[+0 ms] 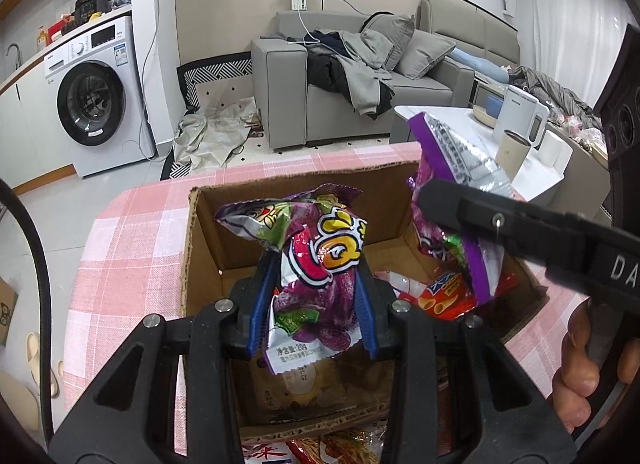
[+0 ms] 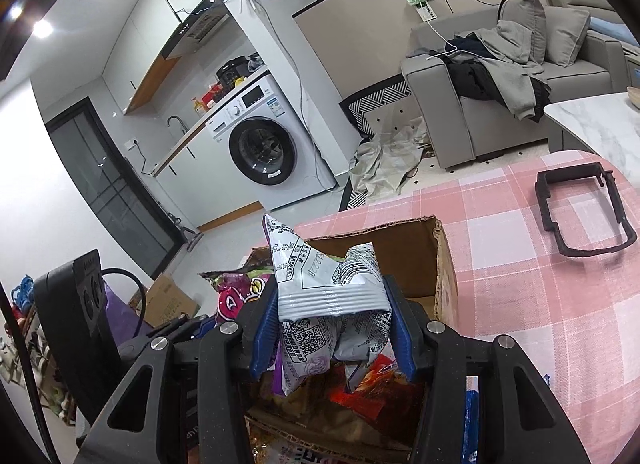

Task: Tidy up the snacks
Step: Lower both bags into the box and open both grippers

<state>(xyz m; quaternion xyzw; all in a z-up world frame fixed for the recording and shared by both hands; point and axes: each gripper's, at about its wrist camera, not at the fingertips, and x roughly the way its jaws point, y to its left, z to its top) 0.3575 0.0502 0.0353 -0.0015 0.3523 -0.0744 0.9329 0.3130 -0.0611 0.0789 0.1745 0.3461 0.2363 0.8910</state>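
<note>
A: Left wrist view, item one: left gripper [image 1: 316,300], lower centre of the frame, blue pads clamped narrow on a purple snack packet [image 1: 316,264] that stands upright between them.

B: Where does it sit?

A: Over the open cardboard box [image 1: 208,232], centre frame, on a pink checked tablecloth [image 1: 132,240]. Item two: right gripper [image 1: 432,200], entering from the right edge, gripping a second purple-and-silver packet [image 1: 460,152] above the box's right side. Item three: red snack packs [image 1: 448,300] on the box floor, lower right. A hand [image 1: 580,376] shows at the lower right edge. Background: washing machine [image 1: 96,100] at left, grey sofa [image 1: 360,76] at upper centre.

B: Next view?

A: Right wrist view. Item one: right gripper [image 2: 332,324], lower centre, jaws pinching the silver printed back of its packet [image 2: 328,296], crumpled between the pads. Item two: cardboard box [image 2: 444,264] directly behind it, red packs [image 2: 372,388] beneath. Item three: left-hand packet [image 2: 236,296], purple, centre left, with the left gripper's body [image 2: 80,328] at lower left; its jaws are hidden here. Item four: black frame-shaped part [image 2: 580,212] lying on the tablecloth [image 2: 520,284], right of frame.
</note>
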